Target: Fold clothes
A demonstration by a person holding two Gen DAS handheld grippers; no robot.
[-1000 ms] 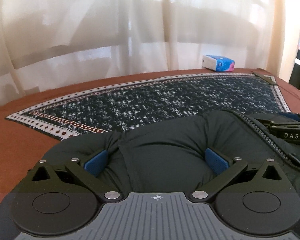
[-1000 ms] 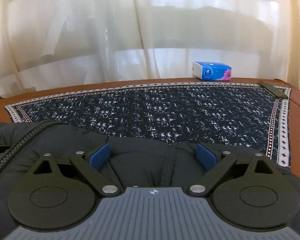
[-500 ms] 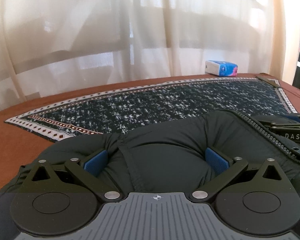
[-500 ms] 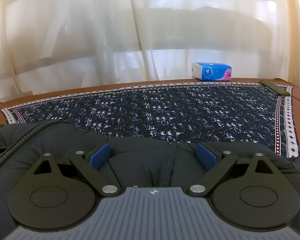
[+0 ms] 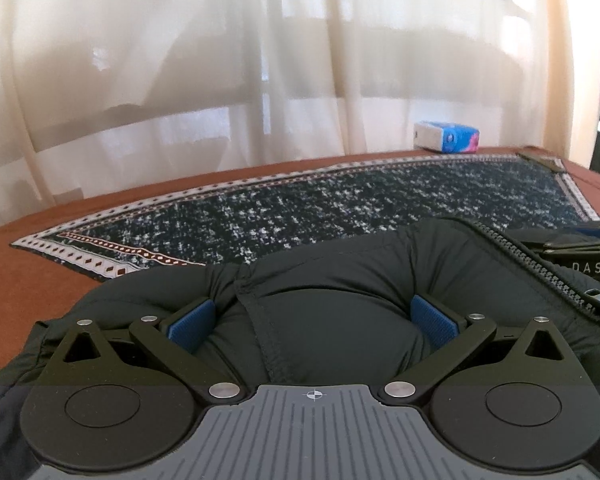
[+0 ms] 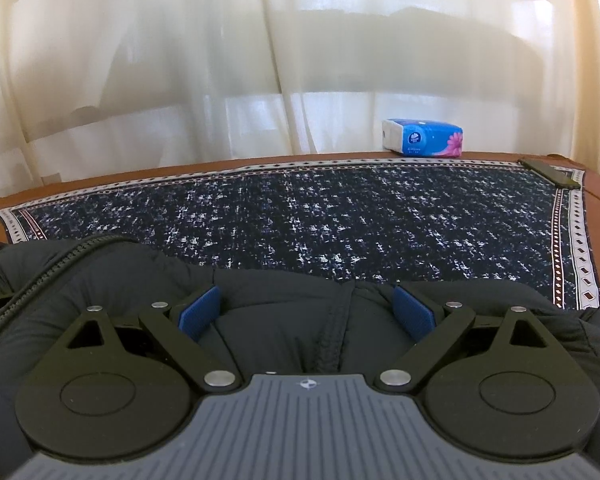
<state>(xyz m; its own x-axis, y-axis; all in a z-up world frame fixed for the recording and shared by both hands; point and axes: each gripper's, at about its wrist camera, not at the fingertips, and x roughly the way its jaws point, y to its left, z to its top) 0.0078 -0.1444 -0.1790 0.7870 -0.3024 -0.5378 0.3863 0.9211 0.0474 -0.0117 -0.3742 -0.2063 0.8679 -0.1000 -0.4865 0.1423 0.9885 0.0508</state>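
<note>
A black padded jacket (image 5: 332,280) with a zipper (image 5: 540,264) lies on the near part of the table. My left gripper (image 5: 312,320) has its blue pads (image 5: 190,324) wide apart with a bulge of the jacket's fabric between them. My right gripper (image 6: 306,314) also stands wide, its blue pads (image 6: 200,312) on either side of a fold and seam of the same jacket (image 6: 284,312). The right gripper shows at the right edge of the left wrist view (image 5: 580,256). The pads press into the fabric but do not pinch it flat.
A dark speckled cloth with a white patterned border (image 6: 340,220) covers the brown table (image 5: 28,280). A blue tissue pack (image 6: 422,136) sits at the far edge, a dark flat object (image 6: 550,172) at the far right corner. White curtains (image 6: 260,60) hang behind.
Both views have tilted up a little and the jacket has bunched higher between the left pads. The jaw openings look unchanged.
</note>
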